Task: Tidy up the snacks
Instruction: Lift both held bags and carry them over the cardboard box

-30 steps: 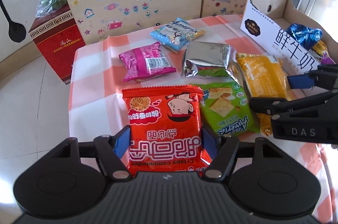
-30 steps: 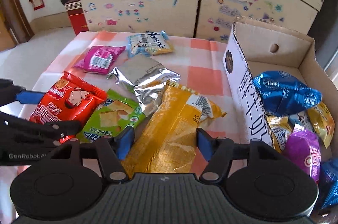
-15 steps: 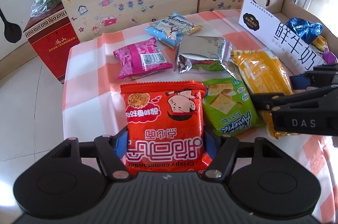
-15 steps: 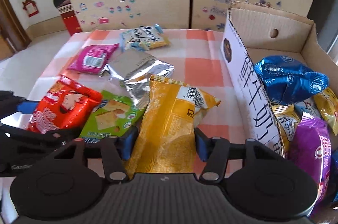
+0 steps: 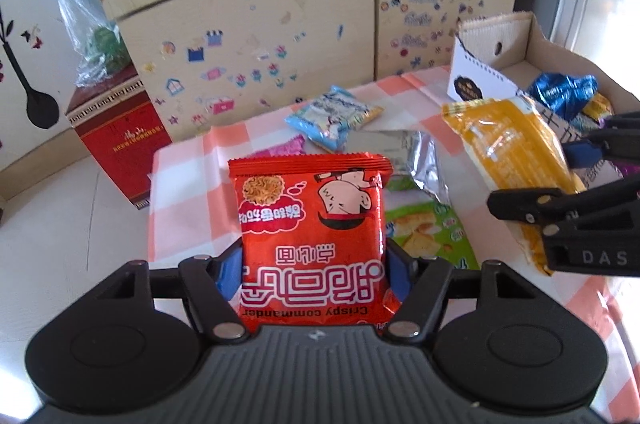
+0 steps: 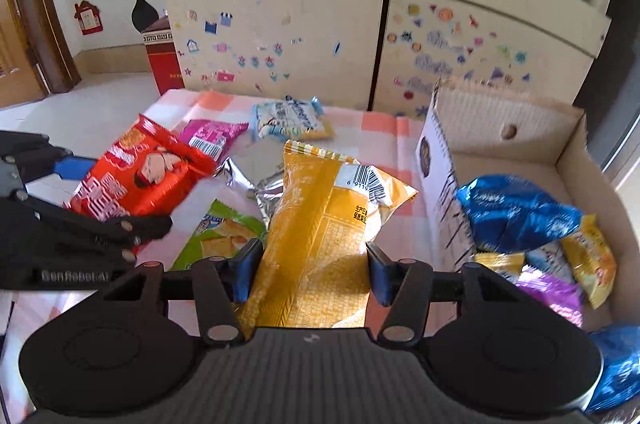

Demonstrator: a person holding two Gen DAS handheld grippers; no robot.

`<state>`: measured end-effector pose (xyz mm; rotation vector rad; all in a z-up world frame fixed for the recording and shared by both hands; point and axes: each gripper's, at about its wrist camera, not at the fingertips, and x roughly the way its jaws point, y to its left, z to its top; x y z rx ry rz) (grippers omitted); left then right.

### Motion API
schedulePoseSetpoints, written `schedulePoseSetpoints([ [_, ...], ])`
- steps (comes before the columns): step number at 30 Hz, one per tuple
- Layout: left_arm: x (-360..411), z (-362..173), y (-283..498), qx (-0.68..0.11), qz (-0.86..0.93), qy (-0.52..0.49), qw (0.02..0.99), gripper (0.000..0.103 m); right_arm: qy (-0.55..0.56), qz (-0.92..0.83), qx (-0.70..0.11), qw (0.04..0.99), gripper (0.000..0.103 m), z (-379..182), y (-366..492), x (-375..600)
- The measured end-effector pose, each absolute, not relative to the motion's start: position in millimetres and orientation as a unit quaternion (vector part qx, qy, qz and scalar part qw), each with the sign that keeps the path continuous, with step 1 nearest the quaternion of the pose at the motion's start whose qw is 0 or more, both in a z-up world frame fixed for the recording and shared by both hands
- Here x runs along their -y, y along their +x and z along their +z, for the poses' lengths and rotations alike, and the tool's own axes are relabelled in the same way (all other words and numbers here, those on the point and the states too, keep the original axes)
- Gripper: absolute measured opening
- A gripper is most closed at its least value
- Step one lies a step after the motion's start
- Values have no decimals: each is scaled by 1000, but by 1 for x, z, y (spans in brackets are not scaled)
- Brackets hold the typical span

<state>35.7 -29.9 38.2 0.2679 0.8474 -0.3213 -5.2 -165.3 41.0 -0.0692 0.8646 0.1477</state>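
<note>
Both packets are now lifted off the desk (image 5: 188, 192): the left gripper (image 5: 314, 270) pinches one red packet (image 5: 312, 224) reading "Crispy commander", and the right gripper (image 6: 308, 266) pinches one yellow bag (image 6: 324, 224). Four packets stay lying on the desk beside one cardboard box (image 6: 516, 140).

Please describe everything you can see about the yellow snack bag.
The yellow snack bag is a long, glossy plastic pouch with a crimped, striped top edge and a white barcode label. The right hand-held gripper is shut on its lower part and holds it tilted above the checked tablecloth, beside the cardboard box.
</note>
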Motion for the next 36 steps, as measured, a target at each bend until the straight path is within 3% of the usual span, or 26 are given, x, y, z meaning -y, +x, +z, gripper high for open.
schedulePoseSetpoints([
  [13,34,65,36,-351,-137,106,920,68,-57,58,-368,926,61,71,-14,183],
  [36,110,89,36,-288,-182,84,936,68,-64,-25,-310,948,61,124,-42,254],
])
